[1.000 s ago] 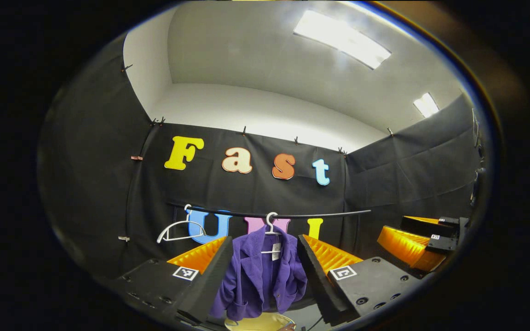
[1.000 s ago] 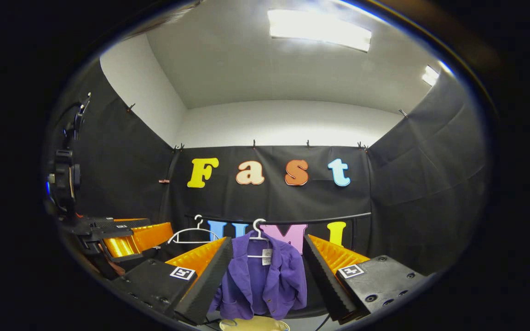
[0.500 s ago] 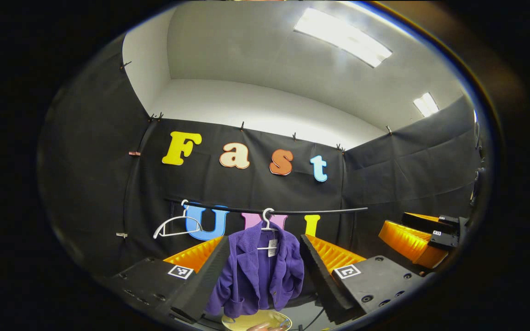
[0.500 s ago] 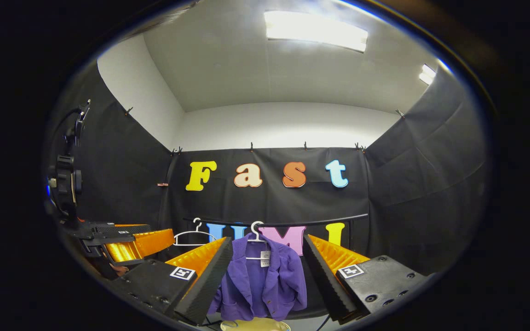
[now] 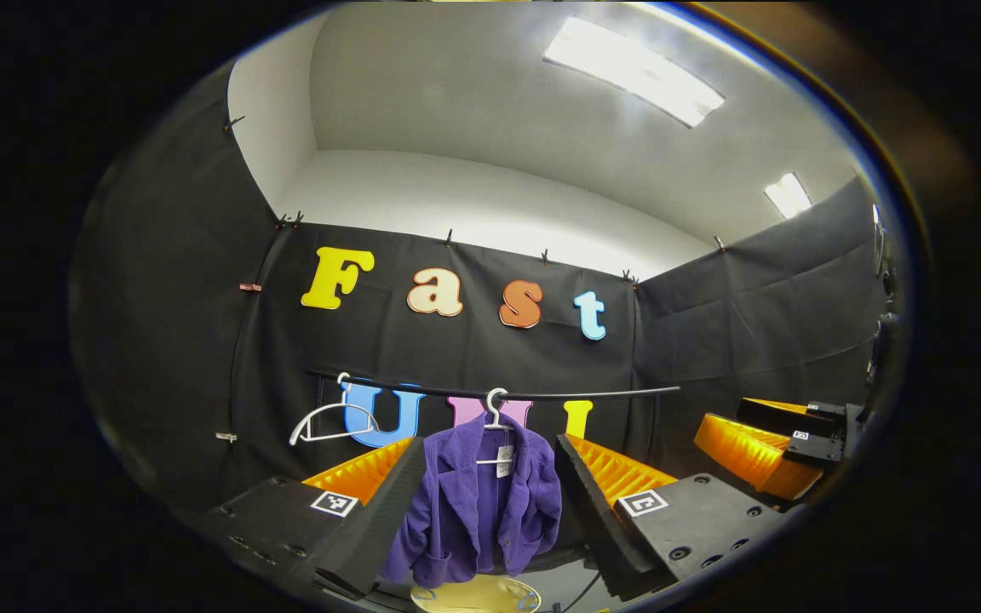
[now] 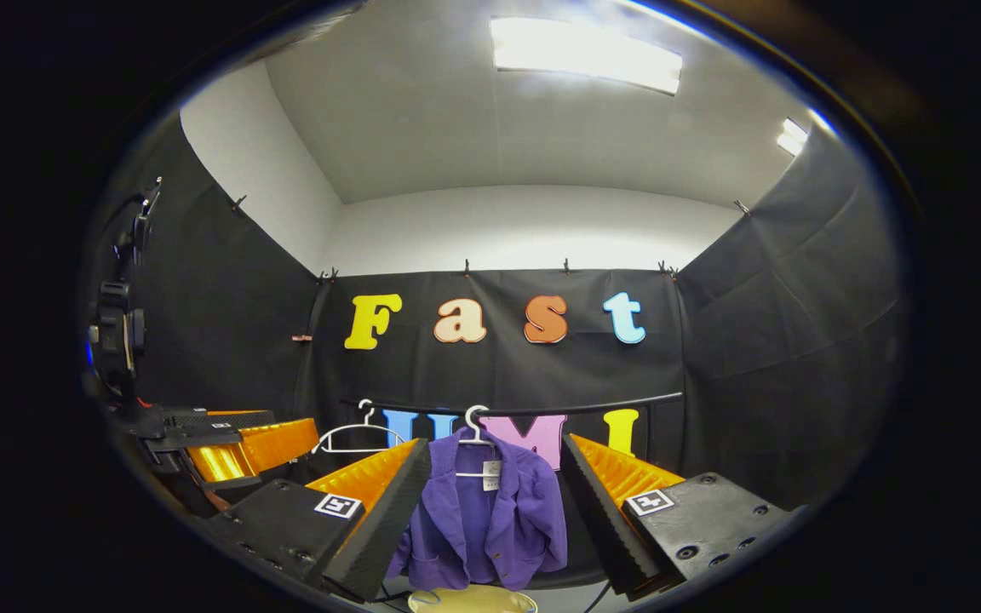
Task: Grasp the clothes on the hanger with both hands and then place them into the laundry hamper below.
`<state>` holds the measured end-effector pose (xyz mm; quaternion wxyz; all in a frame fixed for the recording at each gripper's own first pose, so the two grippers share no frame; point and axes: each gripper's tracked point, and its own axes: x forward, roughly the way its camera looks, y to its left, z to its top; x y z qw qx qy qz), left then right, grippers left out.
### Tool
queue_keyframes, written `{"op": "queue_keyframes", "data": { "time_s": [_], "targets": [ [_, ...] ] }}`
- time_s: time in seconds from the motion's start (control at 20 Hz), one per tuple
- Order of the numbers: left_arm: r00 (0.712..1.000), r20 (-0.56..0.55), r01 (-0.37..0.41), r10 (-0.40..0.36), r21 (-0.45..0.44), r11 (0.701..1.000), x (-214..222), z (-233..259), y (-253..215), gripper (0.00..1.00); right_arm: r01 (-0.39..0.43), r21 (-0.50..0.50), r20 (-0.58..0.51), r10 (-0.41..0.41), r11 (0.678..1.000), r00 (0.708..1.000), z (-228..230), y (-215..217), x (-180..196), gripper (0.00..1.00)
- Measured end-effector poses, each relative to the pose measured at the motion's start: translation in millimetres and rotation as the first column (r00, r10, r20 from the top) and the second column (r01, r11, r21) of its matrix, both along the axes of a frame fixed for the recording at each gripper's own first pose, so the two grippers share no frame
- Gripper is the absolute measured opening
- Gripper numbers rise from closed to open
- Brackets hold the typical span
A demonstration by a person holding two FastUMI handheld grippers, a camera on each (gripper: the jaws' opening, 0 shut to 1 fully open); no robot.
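A purple jacket (image 5: 482, 502) (image 6: 490, 519) hangs on a white hanger (image 5: 495, 409) (image 6: 473, 426) from a black rail (image 5: 593, 394) (image 6: 593, 407). Below it shows the pale yellow rim of the laundry hamper (image 5: 478, 593) (image 6: 473, 601). My left gripper (image 5: 490, 451) is open, well short of the jacket, which shows in the gap between its fingers. My right gripper (image 6: 495, 451) is open the same way, also away from the jacket. In the left gripper view the right gripper (image 5: 776, 438) shows at the right; in the right gripper view the left gripper (image 6: 235, 443) shows at the left.
An empty white hanger (image 5: 329, 421) (image 6: 358, 434) hangs on the rail left of the jacket. Black cloth walls close the booth at the back and both sides.
Both views shifted slightly and came back; the jacket sits at nearly the same place between the fingers. Both grippers stay open.
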<state>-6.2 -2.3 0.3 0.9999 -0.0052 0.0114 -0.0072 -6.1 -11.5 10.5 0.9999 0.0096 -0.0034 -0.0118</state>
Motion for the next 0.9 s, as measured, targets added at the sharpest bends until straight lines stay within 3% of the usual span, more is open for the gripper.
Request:
{"op": "queue_keyframes", "data": {
  "time_s": [0.5,0.9],
  "targets": [
    [0.996,-0.03,0.09,-0.089,0.023,0.996,1,-14,29,0.95,0.092,-0.041,-0.024,-0.093,0.995,0.995,-17,24,-1,0.97],
    [0.993,-0.059,0.102,-0.101,0.029,0.994,17,-32,36,0.95,0.089,-0.056,-0.061,-0.093,0.994,0.994,-40,30,19,0.97]
  ]
}}
